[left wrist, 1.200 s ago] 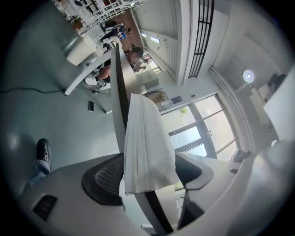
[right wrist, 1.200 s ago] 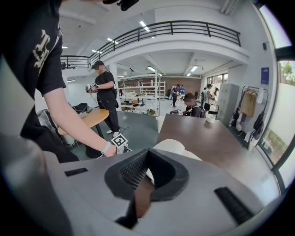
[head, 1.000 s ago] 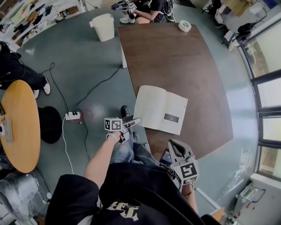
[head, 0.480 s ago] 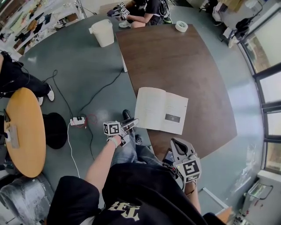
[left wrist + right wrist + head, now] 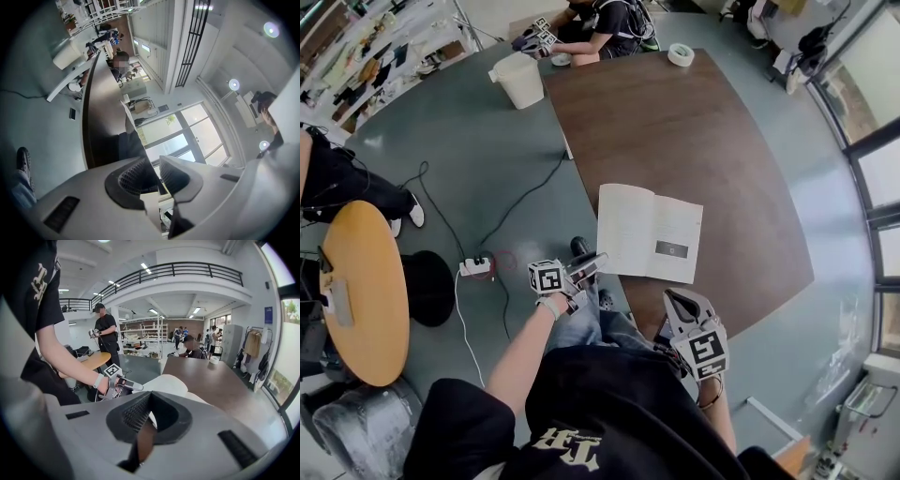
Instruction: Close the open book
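Now, at the near left edge of the dark desk [image 5: 694, 122], the open book [image 5: 649, 234] lies flat while we bring the left gripper [image 5: 593, 260] level to its outer margin. Its fingers have just been closing and now pinch the left-hand leaf, seen as a thin pale sheet between them. We judge the grip sits at that outer edge so the leaf can swing over the spine to the right. Our right gripper [image 5: 677, 305] hangs near the book's near edge, fingers together and empty.
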Motion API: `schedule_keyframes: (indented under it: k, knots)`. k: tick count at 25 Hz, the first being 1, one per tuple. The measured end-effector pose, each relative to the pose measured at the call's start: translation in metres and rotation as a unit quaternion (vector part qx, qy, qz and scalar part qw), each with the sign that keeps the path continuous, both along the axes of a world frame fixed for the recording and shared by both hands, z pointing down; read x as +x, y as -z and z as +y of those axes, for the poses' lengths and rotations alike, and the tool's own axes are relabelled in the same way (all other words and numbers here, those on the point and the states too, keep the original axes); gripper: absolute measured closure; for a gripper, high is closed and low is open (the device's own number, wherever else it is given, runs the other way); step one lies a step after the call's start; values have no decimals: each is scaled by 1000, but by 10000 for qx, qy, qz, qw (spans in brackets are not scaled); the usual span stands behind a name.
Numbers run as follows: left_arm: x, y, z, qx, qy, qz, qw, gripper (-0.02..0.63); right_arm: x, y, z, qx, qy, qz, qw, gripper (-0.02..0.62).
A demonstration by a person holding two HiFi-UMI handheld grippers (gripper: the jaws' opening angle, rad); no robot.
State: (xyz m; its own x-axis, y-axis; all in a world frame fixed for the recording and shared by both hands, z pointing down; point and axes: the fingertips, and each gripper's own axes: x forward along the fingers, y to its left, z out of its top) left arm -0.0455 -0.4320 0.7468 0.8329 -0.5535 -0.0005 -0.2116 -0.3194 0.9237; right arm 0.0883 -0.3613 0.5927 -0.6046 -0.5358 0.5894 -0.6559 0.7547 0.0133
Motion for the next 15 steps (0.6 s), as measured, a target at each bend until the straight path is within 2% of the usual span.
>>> schedule_keyframes:
  k: [9, 15]
  knots:
    - [36, 37, 3, 269, -319, 300, 9987, 508, 10, -6, 8, -224, -61, 100, 9997, 607]
    - [53, 49, 4, 356, -472, 292, 9978, 509, 19, -13, 10, -229, -125, -4, 9997, 607]
